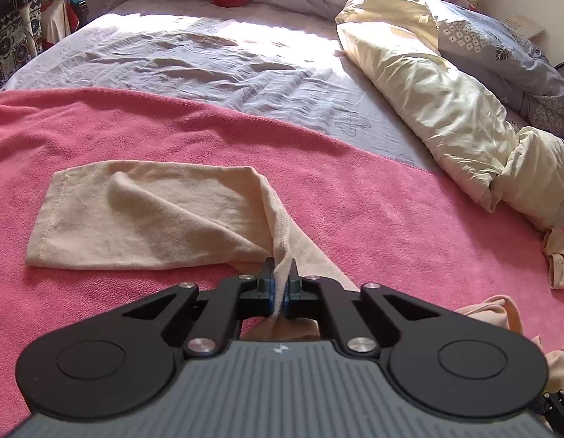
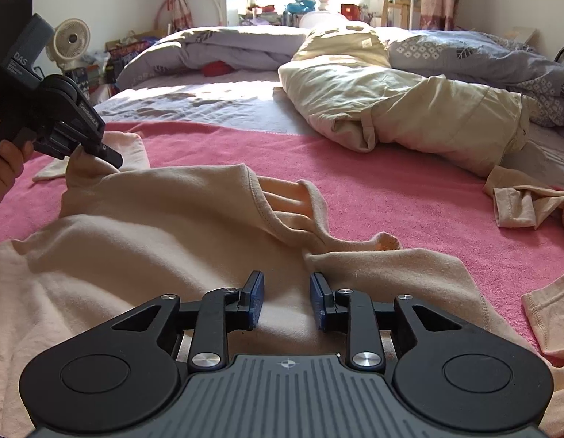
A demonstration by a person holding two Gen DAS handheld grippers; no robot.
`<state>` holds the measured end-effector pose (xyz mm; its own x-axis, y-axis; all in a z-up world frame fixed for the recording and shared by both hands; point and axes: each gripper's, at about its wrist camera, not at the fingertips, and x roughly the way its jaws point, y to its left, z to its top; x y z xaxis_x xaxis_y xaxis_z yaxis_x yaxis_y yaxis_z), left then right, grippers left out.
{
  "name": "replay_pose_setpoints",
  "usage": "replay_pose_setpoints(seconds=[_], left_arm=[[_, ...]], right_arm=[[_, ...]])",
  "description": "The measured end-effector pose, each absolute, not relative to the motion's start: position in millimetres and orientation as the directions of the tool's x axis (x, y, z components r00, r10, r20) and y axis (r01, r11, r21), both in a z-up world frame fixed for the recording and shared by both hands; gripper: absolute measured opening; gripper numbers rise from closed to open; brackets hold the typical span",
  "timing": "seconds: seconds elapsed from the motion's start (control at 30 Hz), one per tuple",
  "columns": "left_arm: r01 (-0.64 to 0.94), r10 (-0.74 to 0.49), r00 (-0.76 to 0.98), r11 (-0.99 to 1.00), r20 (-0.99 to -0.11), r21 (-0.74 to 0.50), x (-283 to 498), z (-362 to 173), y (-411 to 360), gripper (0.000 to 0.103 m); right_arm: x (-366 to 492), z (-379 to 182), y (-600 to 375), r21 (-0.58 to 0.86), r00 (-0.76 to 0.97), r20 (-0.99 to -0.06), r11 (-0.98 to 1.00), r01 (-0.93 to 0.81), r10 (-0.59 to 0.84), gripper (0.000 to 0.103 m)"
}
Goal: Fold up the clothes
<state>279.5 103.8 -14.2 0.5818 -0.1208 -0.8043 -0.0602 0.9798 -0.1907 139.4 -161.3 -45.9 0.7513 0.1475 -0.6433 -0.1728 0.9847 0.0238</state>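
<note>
The peach top (image 2: pixel 143 241) lies rumpled on the pink blanket (image 2: pixel 391 189) at the near end of the bed, and we have it partly in hand. Starting at the left, its sleeve (image 1: pixel 135 215) stretches flat across the blanket, cuff pointing far-left, so the seam line is easy to follow. At the root of that sleeve our left tongs (image 1: pixel 280 284) are clamped together on a ridge of the cloth, a thin fold standing up between the blue pads. From the other camera we see the same left tongs (image 2: pixel 112 158) at the far-left corner of the garment, with a hand (image 2: pixel 4 168) behind them. We judge that this grip pins the shoulder so the body can be pulled straight against it.

Moving right, the neckline (image 2: pixel 278 200) gapes open, its far edge sagging into loose folds. Nearer, our right tongs (image 2: pixel 286 301) hover over the chest of the top with the pads apart and nothing between them; only flat cloth lies beneath. They seem placed to pinch the other shoulder, which would let us lift and square the garment.

Further right, another peach garment (image 2: pixel 519 204) sits crumpled at the blanket's edge, waiting. Beyond, a cream quilt (image 2: pixel 391 109) is bundled on the far side of the bed, well apart from our work.
</note>
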Motion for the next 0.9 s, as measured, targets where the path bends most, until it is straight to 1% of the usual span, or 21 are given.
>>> replay_pose_setpoints(seconds=[0.13, 0.3, 0.37, 0.43, 0.47, 0.5, 0.53, 0.57, 0.63, 0.67, 0.73, 0.87, 0.9], left_arm=[[-0.099, -0.111, 0.557, 0.975, -0.823, -0.199, 279.1, -21.6, 104.8, 0.002], [-0.107, -0.041, 0.575, 0.986, -0.817, -0.125, 275.2, -19.1, 96.5, 0.003], [-0.169, 0.004, 0.617, 0.977, -0.787, -0.127, 270.9, -9.9, 101.1, 0.002], [-0.261, 0.102, 0.706, 0.957, -0.701, -0.123, 261.9, 9.9, 111.9, 0.002], [-0.299, 0.148, 0.743, 0.946, -0.653, -0.126, 257.8, 22.3, 119.1, 0.002], [-0.329, 0.179, 0.767, 0.934, -0.616, -0.138, 254.9, 35.1, 127.4, 0.002], [-0.350, 0.200, 0.787, 0.924, -0.584, -0.155, 252.9, 47.6, 136.5, 0.001], [-0.360, 0.215, 0.802, 0.918, -0.557, -0.164, 251.8, 57.9, 143.9, 0.001], [-0.360, 0.225, 0.826, 0.916, -0.518, -0.177, 248.1, 73.8, 157.6, 0.001], [-0.348, 0.218, 0.830, 0.922, -0.513, -0.171, 246.3, 76.9, 163.3, 0.001], [-0.345, 0.238, 0.816, 0.932, -0.526, -0.113, 243.0, 72.6, 168.9, 0.001], [-0.348, 0.310, 0.713, 0.935, -0.629, 0.067, 234.8, 36.3, 175.5, 0.002], [-0.342, 0.324, 0.678, 0.934, -0.660, 0.106, 231.1, 25.2, 177.7, 0.005]], right_arm=[[139.6, -47.2, -160.9, 0.023, 0.752, -0.644, 0.986, -0.166, 0.142, 0.032], [139.9, -47.7, -160.6, 0.020, 0.754, -0.642, 0.987, -0.162, 0.137, 0.033], [137.3, -43.3, -161.3, 0.025, 0.753, -0.644, 0.988, -0.154, 0.134, 0.033], [129.9, -28.7, -167.4, 0.024, 0.778, -0.617, 0.991, -0.134, 0.120, 0.034], [124.1, -18.7, -172.7, 0.021, 0.802, -0.587, 0.993, -0.117, 0.107, 0.040], [118.3, -8.7, -179.8, 0.018, 0.823, -0.559, 0.994, -0.108, 0.099, 0.053], [112.5, 1.3, -187.9, 0.014, 0.842, -0.531, 0.995, -0.102, 0.094, 0.059], [106.8, 11.4, -195.9, 0.012, 0.860, -0.502, 0.995, -0.096, 0.089, 0.063], [100.0, 24.5, -210.9, -0.015, 0.875, -0.480, 0.997, -0.079, 0.063, 0.064], [98.6, 26.7, -217.3, -0.032, 0.876, -0.481, 0.997, -0.066, 0.043, 0.064], [97.0, 26.6, -229.1, -0.061, 0.872, -0.490, 0.997, -0.041, 0.006, 0.064], [95.7, 12.7, -245.8, -0.088, 0.847, -0.527, 0.996, 0.024, -0.067, 0.064], [94.7, 8.6, -249.0, -0.087, 0.841, -0.535, 0.995, 0.039, -0.080, 0.064]])
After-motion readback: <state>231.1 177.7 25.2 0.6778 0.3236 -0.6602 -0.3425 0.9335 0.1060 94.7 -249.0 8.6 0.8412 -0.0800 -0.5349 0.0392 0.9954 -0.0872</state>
